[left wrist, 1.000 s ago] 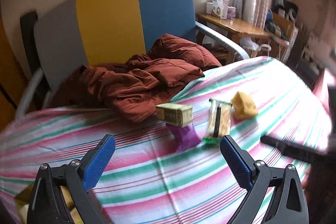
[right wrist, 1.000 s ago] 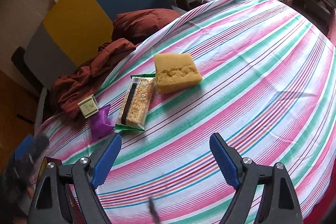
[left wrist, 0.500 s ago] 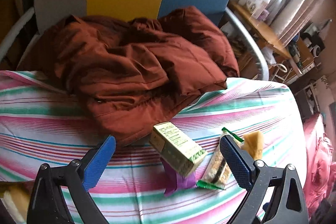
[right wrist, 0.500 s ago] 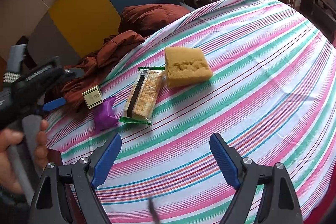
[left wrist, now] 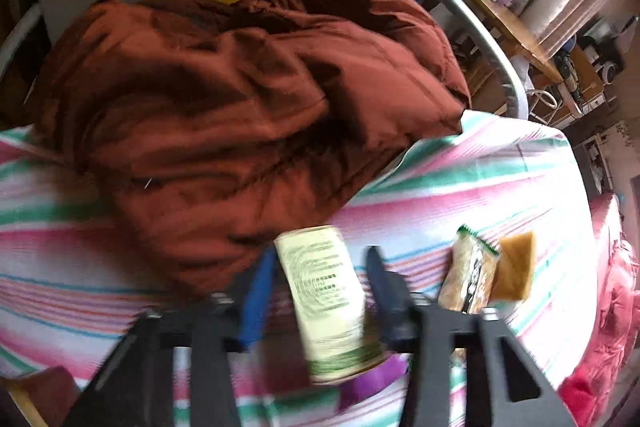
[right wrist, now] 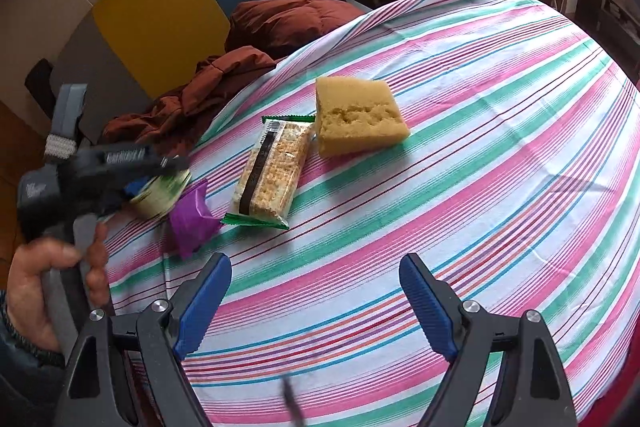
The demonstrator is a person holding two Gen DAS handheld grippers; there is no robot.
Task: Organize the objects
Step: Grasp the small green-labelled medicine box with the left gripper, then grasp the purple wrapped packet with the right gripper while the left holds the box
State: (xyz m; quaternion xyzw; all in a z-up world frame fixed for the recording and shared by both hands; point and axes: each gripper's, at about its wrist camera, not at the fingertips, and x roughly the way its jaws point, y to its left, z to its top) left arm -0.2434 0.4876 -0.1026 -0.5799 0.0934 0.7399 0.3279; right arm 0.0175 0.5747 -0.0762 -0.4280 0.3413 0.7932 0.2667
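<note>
The left gripper (left wrist: 320, 287) pinches the small box (left wrist: 328, 299) between its blue pads – the box sits at the table's (right wrist: 480, 147) left edge, touching the purple packet (right wrist: 192, 215). The right gripper (right wrist: 316, 295) hangs spread over bare cloth, apart from the cracker pack (right wrist: 276, 171) and sponge (right wrist: 356, 115).

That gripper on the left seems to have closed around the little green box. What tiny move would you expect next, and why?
Probably a short lift straight up. The left gripper has the small green box between its jaws, with the purple packet right beside it on the striped tablecloth. Rising first should avoid dragging that packet. The right gripper waits open.
</note>
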